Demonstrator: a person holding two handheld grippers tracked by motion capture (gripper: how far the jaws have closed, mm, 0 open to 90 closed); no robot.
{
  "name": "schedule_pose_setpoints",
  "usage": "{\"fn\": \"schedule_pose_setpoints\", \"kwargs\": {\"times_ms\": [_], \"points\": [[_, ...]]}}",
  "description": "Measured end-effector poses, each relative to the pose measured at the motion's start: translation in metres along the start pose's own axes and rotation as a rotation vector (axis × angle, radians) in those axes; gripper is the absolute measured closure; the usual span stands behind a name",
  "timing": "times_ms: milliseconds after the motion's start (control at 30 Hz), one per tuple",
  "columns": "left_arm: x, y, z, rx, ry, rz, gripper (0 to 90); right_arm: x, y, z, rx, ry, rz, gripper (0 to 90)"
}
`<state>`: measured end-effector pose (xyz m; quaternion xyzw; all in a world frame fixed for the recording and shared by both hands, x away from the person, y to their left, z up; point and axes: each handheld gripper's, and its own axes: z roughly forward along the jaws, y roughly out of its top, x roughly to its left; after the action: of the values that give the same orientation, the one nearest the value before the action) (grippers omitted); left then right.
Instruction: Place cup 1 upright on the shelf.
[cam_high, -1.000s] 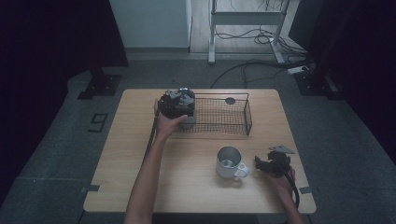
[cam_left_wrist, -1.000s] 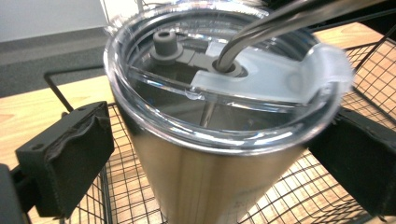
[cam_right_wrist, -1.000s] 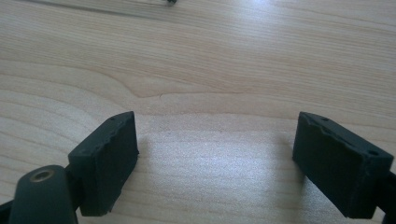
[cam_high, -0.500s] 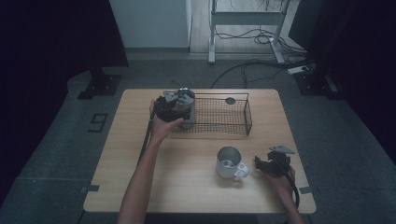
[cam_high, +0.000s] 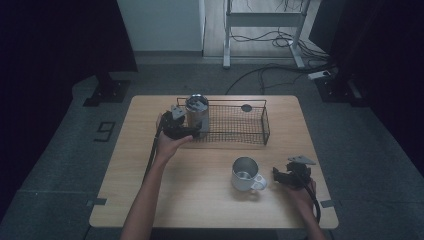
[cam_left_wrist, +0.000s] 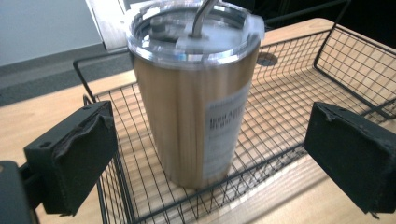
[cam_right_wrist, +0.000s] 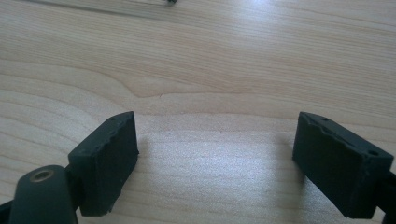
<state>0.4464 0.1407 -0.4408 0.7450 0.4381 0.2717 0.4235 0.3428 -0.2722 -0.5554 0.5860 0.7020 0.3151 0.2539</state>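
dim lab: floor cables (cam_high: 260, 80), metal stand (cam_high: 265, 20), wooden table (cam_high: 200, 200)

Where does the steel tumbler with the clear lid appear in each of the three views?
High view: the steel tumbler stands upright in the left end of the wire basket, at upper centre.
Left gripper view: the tumbler stands at centre, apart from both black jaws.
Right gripper view: not in it; bare wooden table.
Shared landmark: the wire basket.

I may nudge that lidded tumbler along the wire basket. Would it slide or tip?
Probably tip: the tumbler is tall, tapers to a narrow base, and stands on the wire basket grid, which could catch it. Its smooth wall looks slippery.
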Motion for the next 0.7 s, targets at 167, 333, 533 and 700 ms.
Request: {"fn": "schedule_pose_setpoints", "kwargs": {"times_ms": [167, 333, 533, 700], "points": [[0.001, -0.012, -0.008, -0.006, -0.004, -0.009, 4.7, 0.0, 0.0, 0.0, 0.001, -0.001, 0.002, 13.5], [-0.003, -0.018, -0.02, -0.03, -0.015, -0.008, 6.9, 0.0, 0.0, 0.0, 0.001, -0.001, 0.001, 13.5], [-0.01, -0.03, -0.037, -0.03, -0.029, -0.006, 6.9, 0.0, 0.0, 0.0, 0.001, -0.001, 0.001, 13.5], [-0.01, -0.046, -0.05, -0.021, -0.025, -0.013, 6.9, 0.0, 0.0, 0.0, 0.001, -0.003, 0.001, 13.5]]}}
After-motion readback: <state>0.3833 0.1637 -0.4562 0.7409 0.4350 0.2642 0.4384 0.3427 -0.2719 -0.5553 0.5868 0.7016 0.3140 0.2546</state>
